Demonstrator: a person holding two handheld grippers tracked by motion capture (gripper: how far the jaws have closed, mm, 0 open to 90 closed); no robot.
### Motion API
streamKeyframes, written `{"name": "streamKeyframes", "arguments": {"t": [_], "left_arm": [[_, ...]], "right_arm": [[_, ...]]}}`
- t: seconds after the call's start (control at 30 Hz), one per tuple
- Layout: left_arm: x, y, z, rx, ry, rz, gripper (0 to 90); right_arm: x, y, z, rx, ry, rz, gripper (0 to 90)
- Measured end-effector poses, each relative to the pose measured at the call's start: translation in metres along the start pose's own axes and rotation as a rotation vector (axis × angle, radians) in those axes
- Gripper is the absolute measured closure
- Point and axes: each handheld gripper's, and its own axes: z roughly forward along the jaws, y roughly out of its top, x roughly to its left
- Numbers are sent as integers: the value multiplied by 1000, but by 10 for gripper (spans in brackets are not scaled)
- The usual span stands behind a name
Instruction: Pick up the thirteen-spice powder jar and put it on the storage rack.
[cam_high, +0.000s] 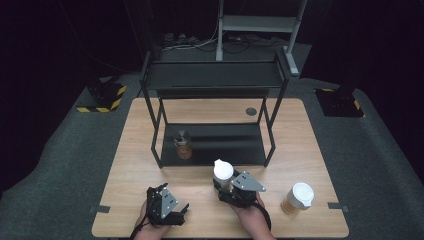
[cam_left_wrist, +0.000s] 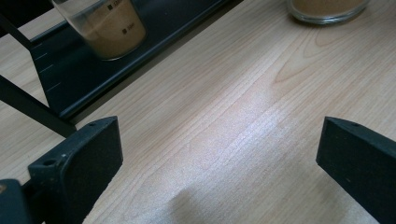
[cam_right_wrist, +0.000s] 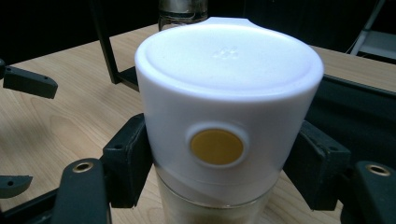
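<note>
White-lidded jar (cam_right_wrist: 229, 116) clamped between right tongs (cam_right_wrist: 224, 161).

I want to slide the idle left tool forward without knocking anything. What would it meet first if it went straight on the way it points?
Probably the black rack: its base edge lies ahead of the open left tool, with bare table between. Depth is hard to judge.

place: lab | signs: dark surround, hazard-taped stands (cam_high: 104, 96), lone table (cam_high: 300, 150)

Table (cam_high: 150, 150): rack (cam_high: 212, 145), probably two jars (cam_high: 298, 198).
</note>
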Motion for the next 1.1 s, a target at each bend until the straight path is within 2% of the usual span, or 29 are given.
{"name": "streamKeyframes", "arguments": {"t": [0.53, 0.63, 1.1], "left_arm": [[0, 1, 0, 3, 0, 0, 9], [0, 0, 0, 2, -3, 0, 9], [3, 0, 0, -3, -15, -3, 9]], "right_arm": [[2, 2, -2, -4, -16, 0, 301], [-1, 5, -3, -5, -15, 14, 301], [-4, 26, -4, -31, -14, -5, 301]]}}
